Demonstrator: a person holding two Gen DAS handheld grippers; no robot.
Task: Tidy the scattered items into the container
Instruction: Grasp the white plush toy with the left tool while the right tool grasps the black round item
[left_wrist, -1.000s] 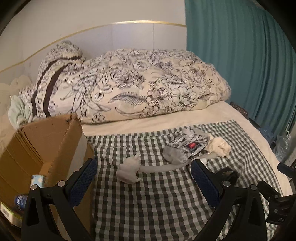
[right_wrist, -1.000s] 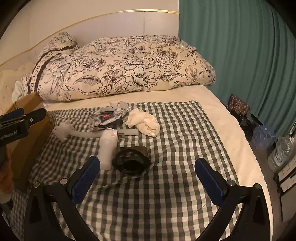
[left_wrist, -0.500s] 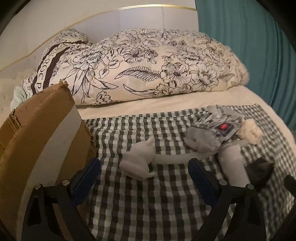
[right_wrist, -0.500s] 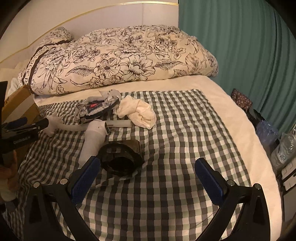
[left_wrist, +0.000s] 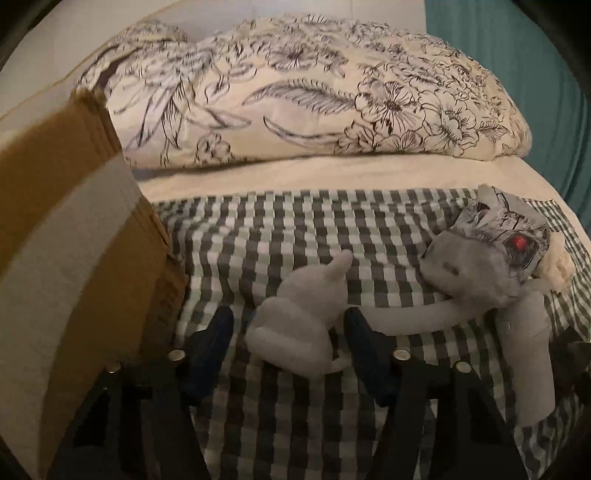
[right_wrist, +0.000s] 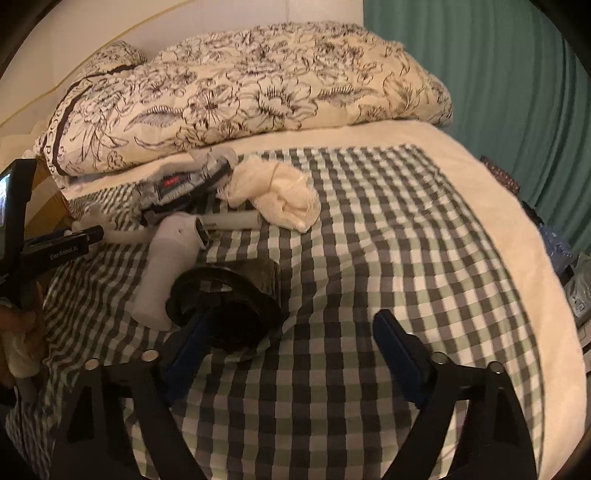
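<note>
We see a small grey soft toy (left_wrist: 306, 325) lying on the checked cloth (left_wrist: 295, 240) that covers the bed, just right of the cardboard box (left_wrist: 74, 258). The left gripper (left_wrist: 288, 325) has come down around it: its jaws have just been closing, and the toy now sits between the two blue pads, one on each side. We cannot tell whether the pads press on it yet; the left pad still shows a little cloth between itself and the toy.

To the toy's right lie a long pale tube (left_wrist: 424, 317), a grey printed pouch with a red mark (left_wrist: 506, 236) and a cream rag (left_wrist: 554, 266), all close together.

From the right wrist view, the right gripper (right_wrist: 291, 328) stands fairly wide, its jaws having just narrowed a little. Its left pad (right_wrist: 192, 339) lies over the edge of a round black item (right_wrist: 229, 295) on the cloth; the right pad is over bare cloth, so nothing is held. A white bottle-shaped item (right_wrist: 166, 266) lies just left of the black one, with the cream rag (right_wrist: 280, 195) beyond.

Behind it all, a flowered quilt (right_wrist: 240, 92) is bunched along the headboard, and a green curtain (right_wrist: 498, 74) hangs at the right.
</note>
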